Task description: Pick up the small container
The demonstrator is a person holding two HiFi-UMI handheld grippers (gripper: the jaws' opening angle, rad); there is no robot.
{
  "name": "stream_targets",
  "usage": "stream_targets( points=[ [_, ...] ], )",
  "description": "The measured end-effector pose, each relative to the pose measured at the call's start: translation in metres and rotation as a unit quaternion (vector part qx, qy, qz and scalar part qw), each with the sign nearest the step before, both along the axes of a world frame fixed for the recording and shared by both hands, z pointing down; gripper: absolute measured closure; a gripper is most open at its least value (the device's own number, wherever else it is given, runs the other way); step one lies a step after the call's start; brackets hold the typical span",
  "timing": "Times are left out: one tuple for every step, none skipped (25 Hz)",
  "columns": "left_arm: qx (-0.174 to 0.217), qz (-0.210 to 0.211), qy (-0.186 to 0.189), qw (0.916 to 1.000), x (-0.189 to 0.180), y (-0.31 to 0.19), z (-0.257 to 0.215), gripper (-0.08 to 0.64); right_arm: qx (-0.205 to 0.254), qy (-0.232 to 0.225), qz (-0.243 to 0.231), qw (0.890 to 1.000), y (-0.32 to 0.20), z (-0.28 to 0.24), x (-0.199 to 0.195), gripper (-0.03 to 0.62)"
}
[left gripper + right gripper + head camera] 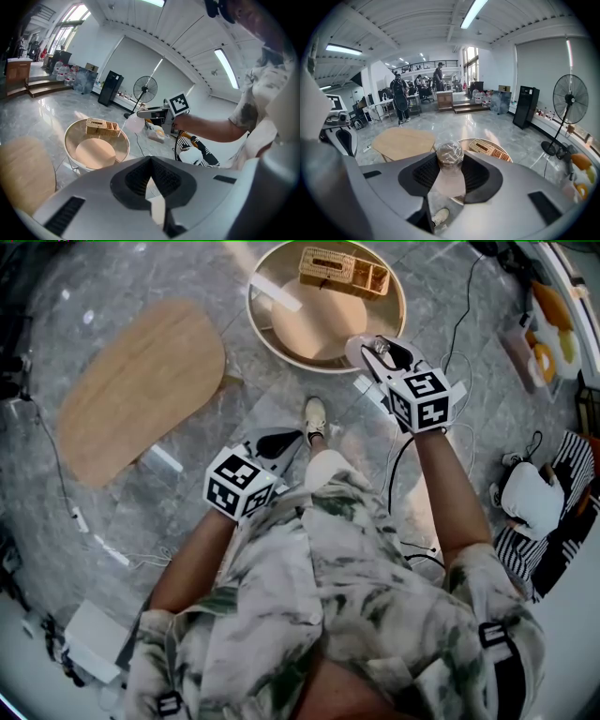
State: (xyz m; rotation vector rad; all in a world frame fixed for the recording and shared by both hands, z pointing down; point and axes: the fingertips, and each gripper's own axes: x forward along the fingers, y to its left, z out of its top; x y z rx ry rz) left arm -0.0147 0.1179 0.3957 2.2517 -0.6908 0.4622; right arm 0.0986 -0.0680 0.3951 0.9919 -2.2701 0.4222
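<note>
Small container (450,159): pinched between the jaws of right gripper (378,350), apparently up in the air by the near rim of round tray table (255,315).
Looks small and see-through, pale body with crinkly clear top poking above the pads; contents too unclear to name. Gripped across the sides, probably to bite on the body and leave the top uncrushed. Seems clear of any surface, so pickup judged done or nearly so. Left gripper (151,158): jaws together, nothing between, hanging low near the lap, likely just parked out of the way. Wicker basket (343,270) on far side of tray, well apart from both grippers.
</note>
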Motion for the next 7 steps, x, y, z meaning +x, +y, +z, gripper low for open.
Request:
stream_targets(
  points=[
    [-0.001, 0.000, 0.001, 1.0000, 0.001, -0.003, 0.001, 0.538, -0.001, 0.000, -0.001, 1.000, -0.003, 0.001, 0.001, 0.434],
    [-0.002, -0.001, 0.002, 1.0000, 0.003, -0.007, 0.001, 0.538, -0.002, 0.000, -0.001, 1.000, -0.007, 0.002, 0.002, 0.434],
    [-0.003, -0.002, 0.002, 1.0000, 0.004, -0.012, 0.001, 0.538, -0.003, 0.000, -0.002, 1.000, -0.011, 0.003, 0.003, 0.434],
    [-0.004, -0.002, 0.003, 1.0000, 0.006, -0.017, 0.001, 0.538, -0.004, 0.001, -0.003, 1.000, -0.015, 0.004, 0.004, 0.434],
    [-0.004, -0.003, 0.003, 1.0000, 0.007, -0.021, 0.001, 0.538, -0.004, 0.002, -0.004, 1.000, -0.018, 0.005, 0.005, 0.434],
    [-0.004, -0.003, 0.004, 1.0000, 0.009, -0.024, 0.001, 0.538, -0.004, 0.002, -0.004, 1.000, -0.022, 0.006, 0.007, 0.434],
    [-0.005, -0.003, 0.004, 1.0000, 0.011, -0.028, 0.000, 0.538, -0.005, 0.002, -0.005, 1.000, -0.025, 0.007, 0.008, 0.434]
  ],
)
